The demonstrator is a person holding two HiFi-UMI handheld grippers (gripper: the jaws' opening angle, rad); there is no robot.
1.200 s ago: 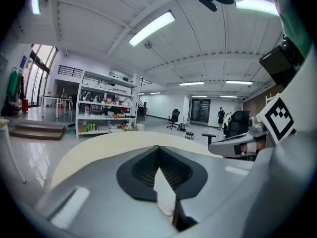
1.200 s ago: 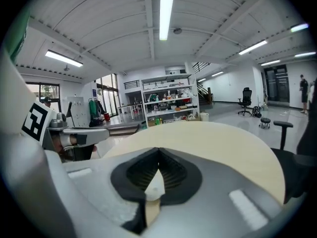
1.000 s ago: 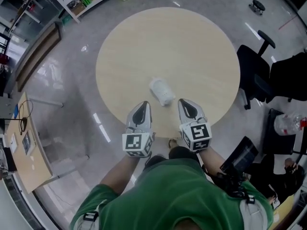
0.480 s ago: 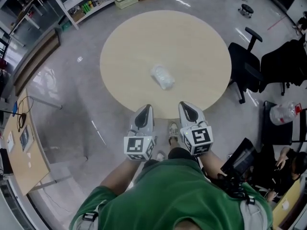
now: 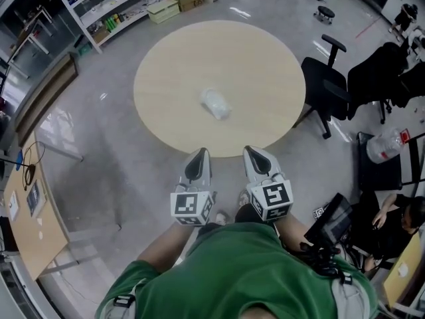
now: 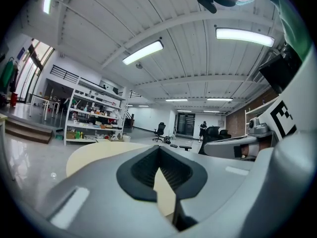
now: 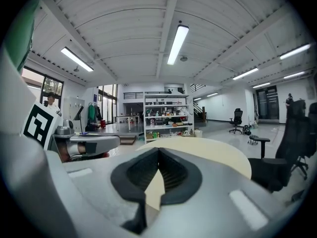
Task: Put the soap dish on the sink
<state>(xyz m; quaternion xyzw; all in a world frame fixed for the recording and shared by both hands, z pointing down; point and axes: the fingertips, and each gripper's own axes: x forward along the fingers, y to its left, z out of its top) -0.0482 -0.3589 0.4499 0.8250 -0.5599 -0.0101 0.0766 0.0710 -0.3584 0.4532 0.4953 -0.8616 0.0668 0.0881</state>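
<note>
A translucent white soap dish (image 5: pixel 216 104) lies near the middle of the round light-wood table (image 5: pixel 265 58). Both grippers hang over the floor in front of the person's body, short of the table's near edge and well apart from the dish. My left gripper (image 5: pixel 198 154) is shut with nothing in it, and in its own view the left gripper (image 6: pixel 159 148) points level at the table. My right gripper (image 5: pixel 253 151) is also shut and holds nothing; the right gripper (image 7: pixel 158 150) faces the table top. No sink shows in any view.
Black office chairs (image 5: pixel 325 78) stand right of the table. Shelving (image 5: pixel 113 5) with boxes runs along the back left. A wooden desk (image 5: pixel 26 211) is at the left edge. A water jug (image 5: pixel 382 145) and a seated person (image 5: pixel 398 224) are at the right.
The person has stepped back: both grippers, once over the table's near edge, are now off it above the floor. The table and soap dish sit farther away in the head view.
</note>
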